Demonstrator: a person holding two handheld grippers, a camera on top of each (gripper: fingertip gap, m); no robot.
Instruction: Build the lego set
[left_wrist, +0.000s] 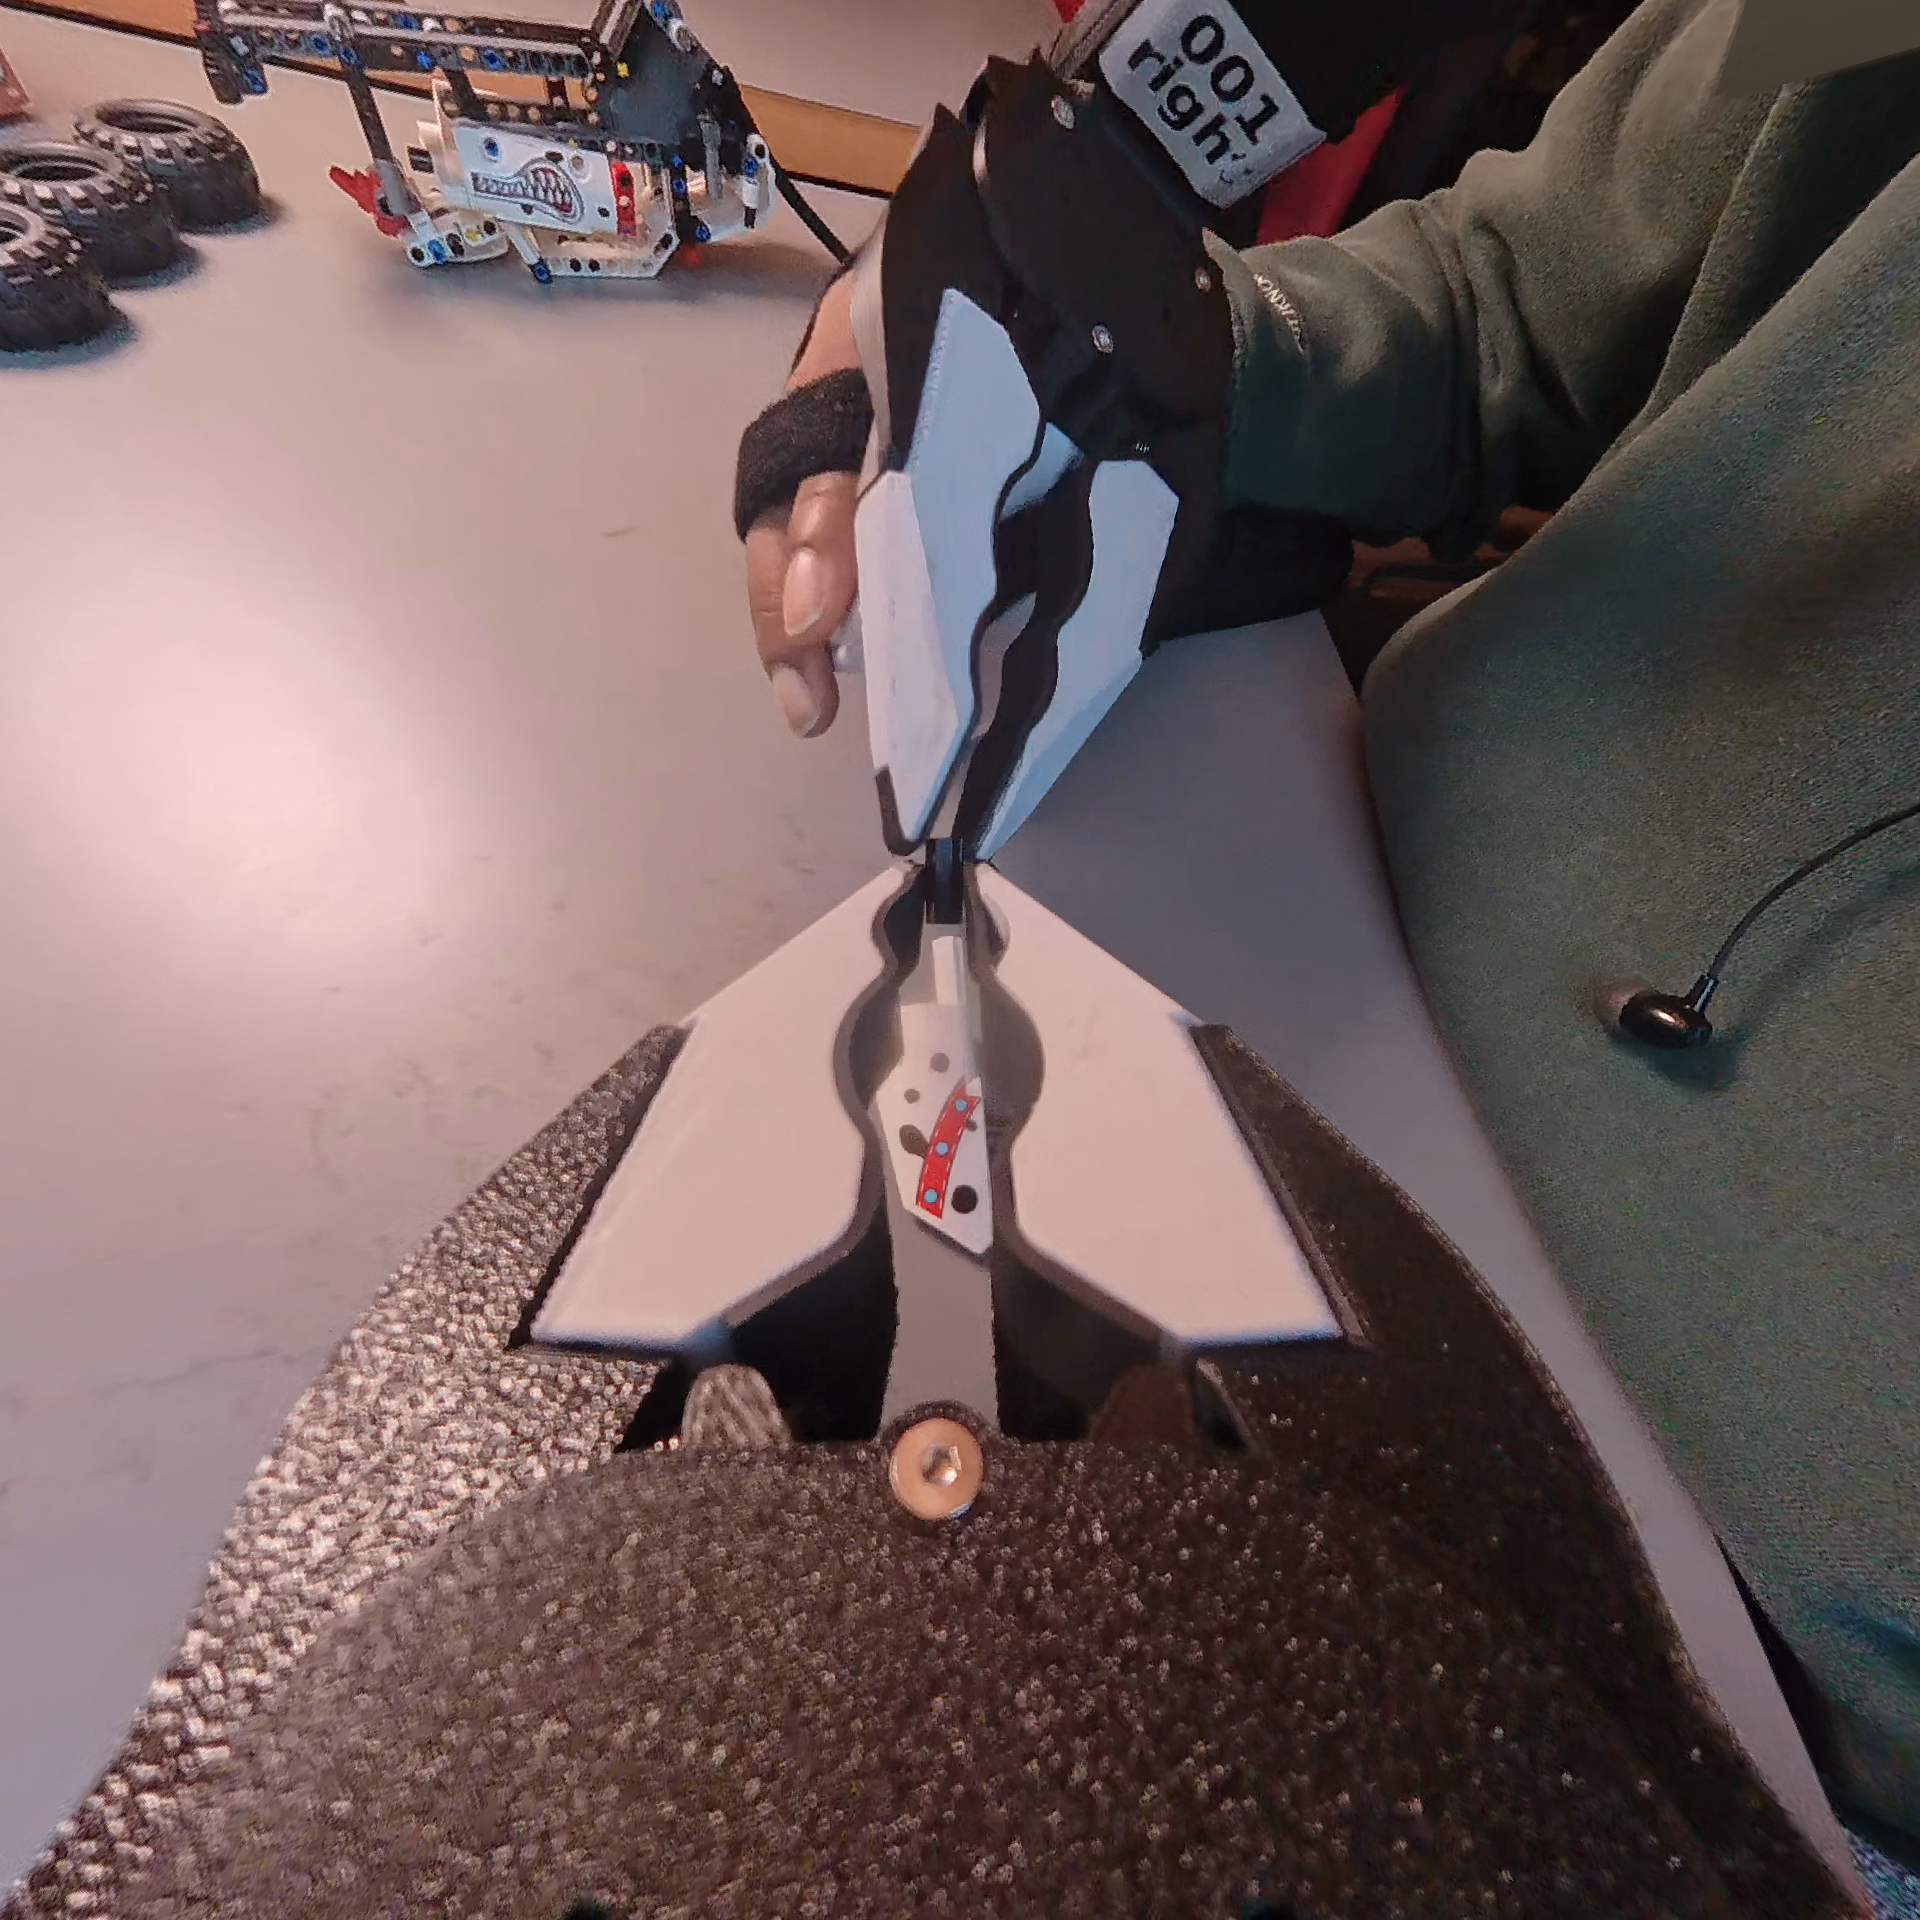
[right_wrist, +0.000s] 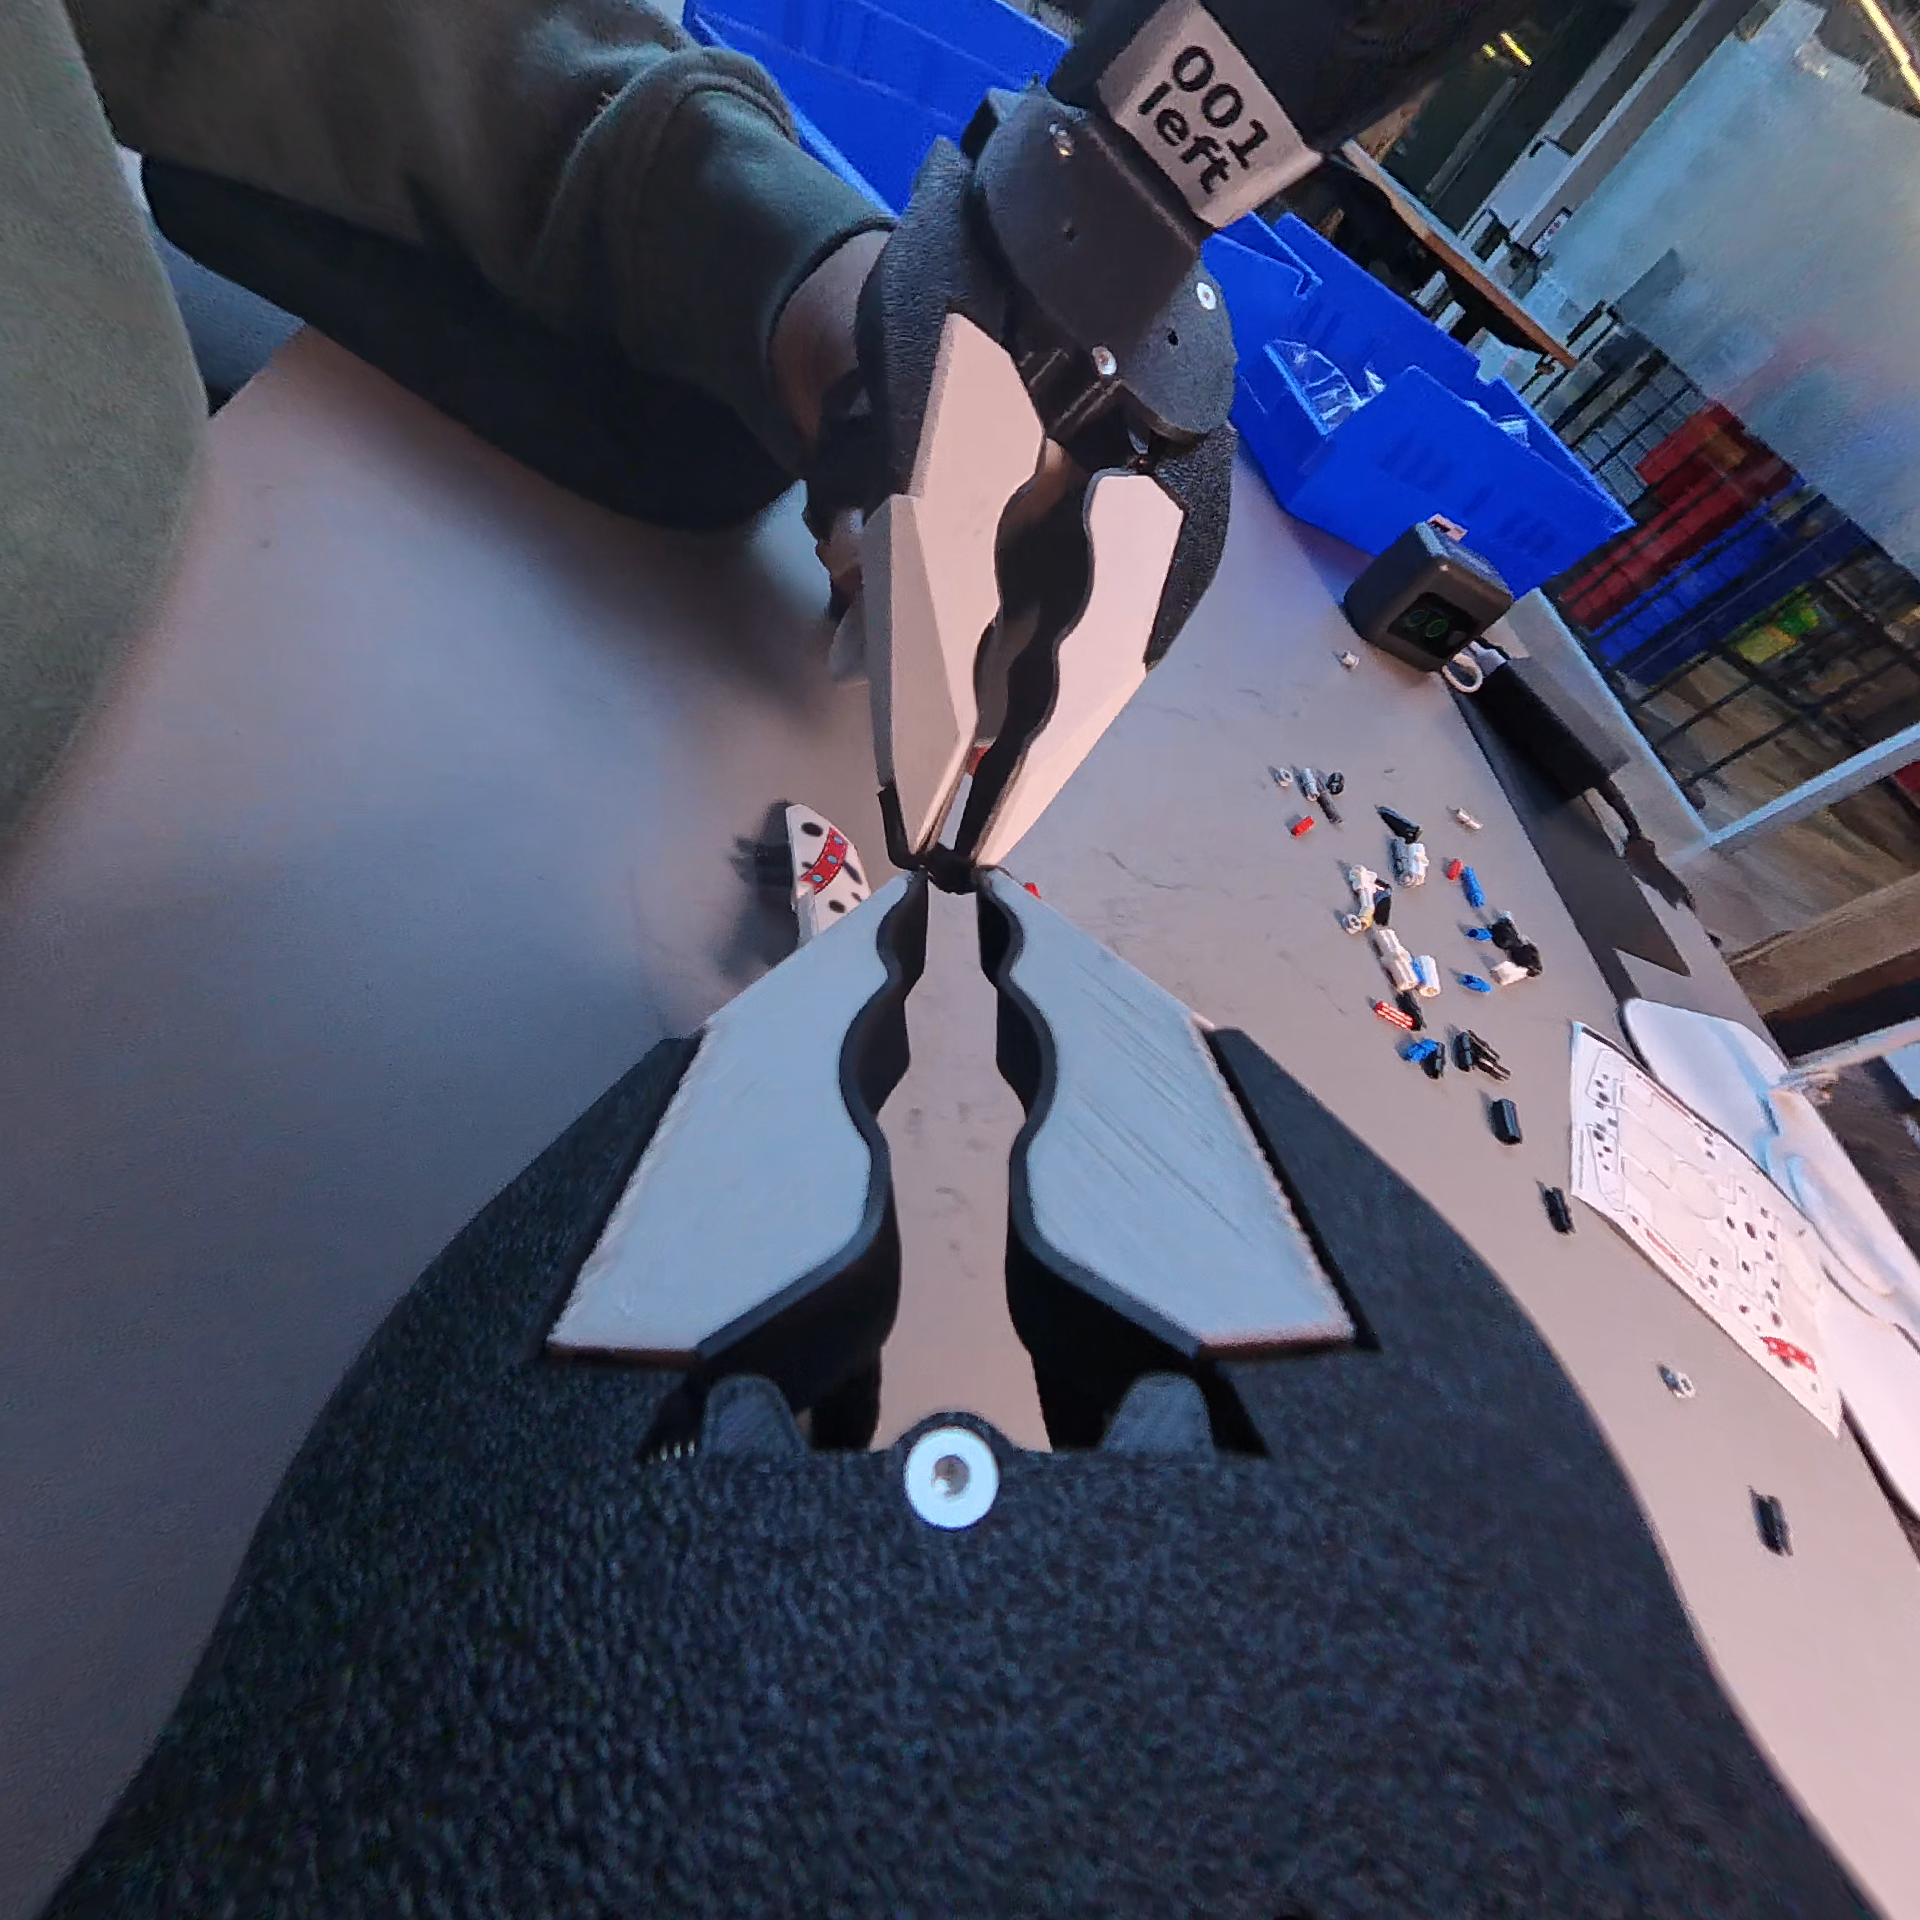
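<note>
Left gripper (left_wrist: 940, 883) fingers clamp a flat white panel (left_wrist: 940, 1143) (red-striped); right gripper (right_wrist: 948, 878) fingers pinch its black pin (left_wrist: 943, 883).

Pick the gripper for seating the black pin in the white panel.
Right, probably. The right gripper pinches the black pin at its tips, free to push; the left gripper is shut on the white panel, bracing it.

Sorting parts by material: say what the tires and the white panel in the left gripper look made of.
Tires: likely rubber, matte black, deep knobby tread. White panel: probably hard moulded plastic, smooth, with round holes and a red printed stripe, pinched in the left gripper.
</note>
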